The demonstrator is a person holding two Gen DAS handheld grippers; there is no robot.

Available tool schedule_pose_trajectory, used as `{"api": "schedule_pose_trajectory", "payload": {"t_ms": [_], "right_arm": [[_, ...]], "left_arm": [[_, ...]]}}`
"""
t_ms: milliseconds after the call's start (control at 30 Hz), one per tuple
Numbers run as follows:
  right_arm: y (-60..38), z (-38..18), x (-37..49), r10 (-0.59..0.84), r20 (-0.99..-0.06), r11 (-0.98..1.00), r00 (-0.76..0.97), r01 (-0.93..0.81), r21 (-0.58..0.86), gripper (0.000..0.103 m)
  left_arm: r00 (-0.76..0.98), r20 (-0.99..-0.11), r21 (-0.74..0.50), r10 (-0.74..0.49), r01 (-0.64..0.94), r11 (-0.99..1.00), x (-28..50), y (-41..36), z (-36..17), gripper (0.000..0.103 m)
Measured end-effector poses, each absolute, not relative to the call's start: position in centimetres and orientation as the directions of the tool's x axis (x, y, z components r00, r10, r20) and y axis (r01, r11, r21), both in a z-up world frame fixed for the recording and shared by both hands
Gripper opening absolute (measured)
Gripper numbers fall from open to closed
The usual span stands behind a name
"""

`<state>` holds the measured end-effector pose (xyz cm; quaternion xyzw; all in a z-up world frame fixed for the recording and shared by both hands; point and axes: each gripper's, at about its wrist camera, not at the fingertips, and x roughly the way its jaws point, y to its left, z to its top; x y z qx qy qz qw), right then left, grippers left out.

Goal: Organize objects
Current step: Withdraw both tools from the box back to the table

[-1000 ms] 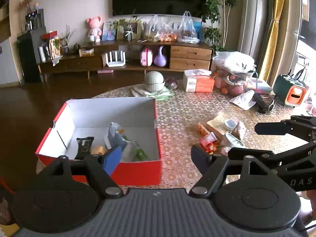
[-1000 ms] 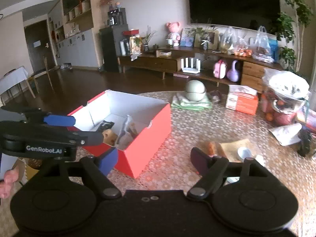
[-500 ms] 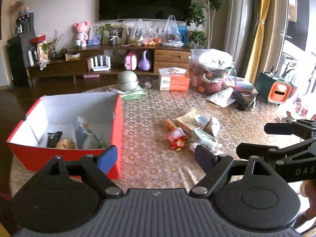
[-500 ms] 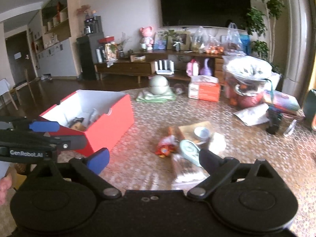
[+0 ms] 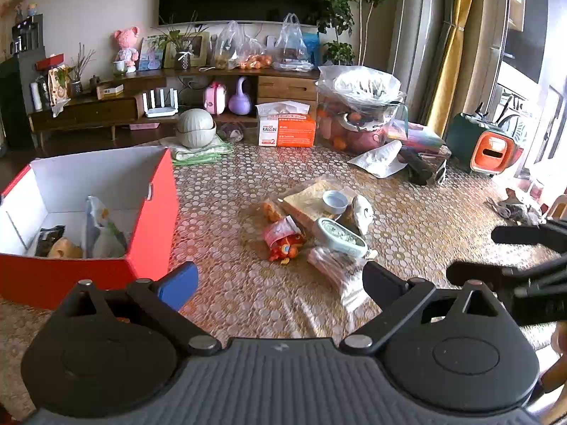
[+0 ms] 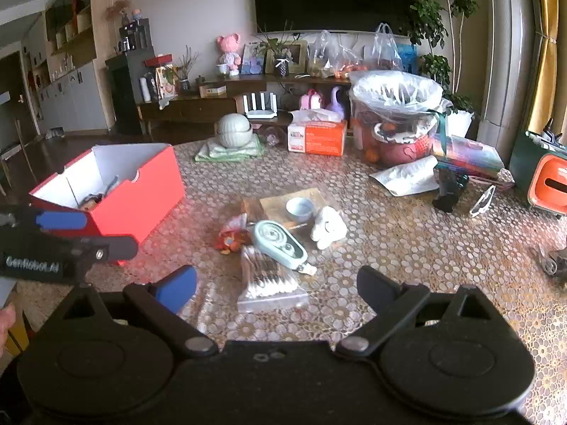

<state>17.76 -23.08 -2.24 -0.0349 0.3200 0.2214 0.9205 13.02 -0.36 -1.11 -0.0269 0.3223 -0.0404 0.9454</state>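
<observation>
A red box (image 5: pixel 152 219) (image 6: pixel 141 194) with white inner walls sits at the table's left and holds a few packets. Loose items lie mid-table: a red snack packet (image 5: pixel 283 242) (image 6: pixel 230 235), a pale green oval case (image 5: pixel 340 237) (image 6: pixel 280 241), a clear bag of sticks (image 6: pixel 269 279) (image 5: pixel 336 272), a small white cup (image 5: pixel 335 202) (image 6: pixel 300 209) on a bread bag, and a white wrapped piece (image 6: pixel 327 226). My left gripper (image 5: pixel 280 279) is open, short of the pile. My right gripper (image 6: pixel 276 283) is open over the clear bag. Neither holds anything.
At the table's back stand stacked green bowls (image 5: pixel 196 127) on a cloth, an orange tissue box (image 5: pixel 287 131), a plastic-covered fruit basket (image 5: pixel 358 113) and a white pouch (image 5: pixel 381 159). A green-orange container (image 5: pixel 485 147) is at far right. A TV cabinet lines the wall.
Both grippers have swung right, away from the red box and toward the pile of loose items, which now sits centred ahead. Both stayed open.
</observation>
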Motion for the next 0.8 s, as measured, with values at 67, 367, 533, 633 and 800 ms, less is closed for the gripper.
{"api": "schedule_pose_trajectory", "payload": {"t_ms": [67,367,533,633,800], "right_arm": [[-23.2,-2.7,18.0,0.384,-0.611,0.898,0.692,-0.434,0.074,0.097],[-23.0,-4.9,19.6,0.375,-0.639,0.895,0.671,-0.443,0.06,0.096],[-22.9,-5.8,20.9,0.375,-0.65,0.895,0.661,-0.44,0.069,0.095],[-22.7,-6.4,21.8,0.374,-0.657,0.894,0.654,-0.443,0.068,0.094],[-21.9,-7.6,23.2,0.373,-0.678,0.891,0.634,-0.449,0.069,0.093]], "left_arm": [[0.785,-0.614,-0.071,-0.078,0.043,0.997,14.1,-0.6,-1.6,0.102],[0.77,-0.637,-0.022,-0.019,0.007,1.0,18.7,-0.9,-4.6,0.103],[0.751,-0.66,-0.002,-0.014,0.016,1.0,21.0,-1.1,-5.9,0.103],[0.74,-0.672,0.016,-0.012,0.03,0.999,22.5,-1.4,-6.8,0.103],[0.732,-0.682,0.028,-0.014,0.045,0.999,24.5,-1.7,-8.2,0.103]]}}
